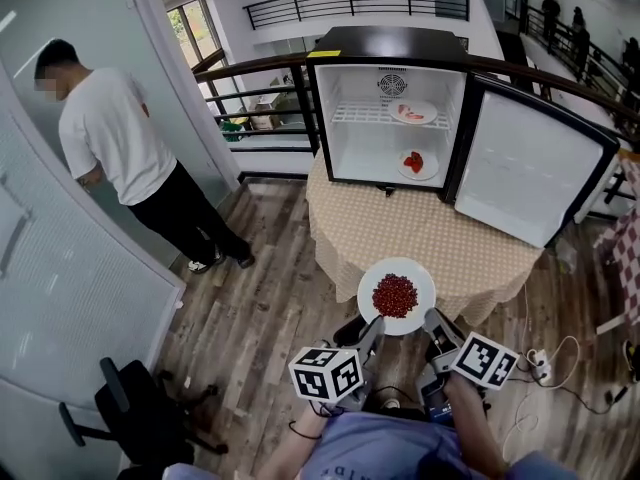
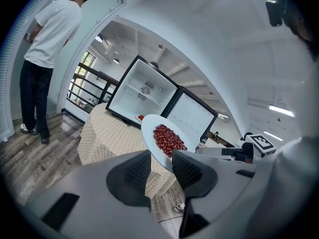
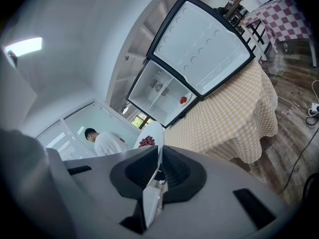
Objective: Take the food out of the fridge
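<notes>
A white plate (image 1: 418,280) heaped with small red fruit (image 1: 394,295) hangs in front of the table's near edge, between both grippers. My right gripper (image 1: 433,324) is shut on the plate's right rim; in the right gripper view the plate (image 3: 152,132) runs edge-on between the pads. My left gripper (image 1: 373,330) is at the lower left rim with its jaws wide: the plate (image 2: 151,132) passes between them and lies against one pad, with cloth showing in the gap. The open black fridge (image 1: 390,44) holds two more plates of red food, one on the shelf (image 1: 413,112) and one on the floor (image 1: 416,164).
The fridge stands on a round table with a checked cloth (image 1: 420,230), its door (image 1: 527,173) swung out to the right. A person in a white shirt (image 1: 112,133) stands at the left by a glass wall. A black office chair (image 1: 140,408) sits at lower left; cables lie on the floor at right.
</notes>
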`<state>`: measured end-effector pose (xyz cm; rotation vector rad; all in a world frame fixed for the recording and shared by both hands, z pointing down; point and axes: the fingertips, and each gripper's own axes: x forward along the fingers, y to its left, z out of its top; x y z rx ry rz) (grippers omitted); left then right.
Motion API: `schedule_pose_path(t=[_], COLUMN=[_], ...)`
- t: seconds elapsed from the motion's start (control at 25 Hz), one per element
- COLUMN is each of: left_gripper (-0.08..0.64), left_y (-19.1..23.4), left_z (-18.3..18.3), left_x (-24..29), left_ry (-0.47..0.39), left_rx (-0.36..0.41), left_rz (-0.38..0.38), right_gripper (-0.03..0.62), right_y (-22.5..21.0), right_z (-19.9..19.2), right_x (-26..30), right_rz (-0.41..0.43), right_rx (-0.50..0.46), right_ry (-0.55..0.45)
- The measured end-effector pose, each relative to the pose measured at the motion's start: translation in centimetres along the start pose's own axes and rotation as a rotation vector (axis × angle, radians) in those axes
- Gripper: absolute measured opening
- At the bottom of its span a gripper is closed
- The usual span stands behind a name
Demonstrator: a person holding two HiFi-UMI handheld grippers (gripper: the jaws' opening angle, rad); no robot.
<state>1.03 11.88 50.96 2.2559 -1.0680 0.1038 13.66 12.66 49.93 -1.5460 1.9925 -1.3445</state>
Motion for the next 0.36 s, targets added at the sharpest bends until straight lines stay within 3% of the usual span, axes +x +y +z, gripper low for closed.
schedule_pose_path(t=[0.36], left_gripper=[0.14], left_y=[-0.3], left_z=[0.9], left_x=[1.0], left_ry=[-0.011], left_rx=[0.028], left_rz=[-0.008], right_gripper=[0.038], right_y=[0.0], right_z=[1.1], right_x=[0.6], right_rz=[0.03], right_rx=[0.005], right_ry=[-0.019])
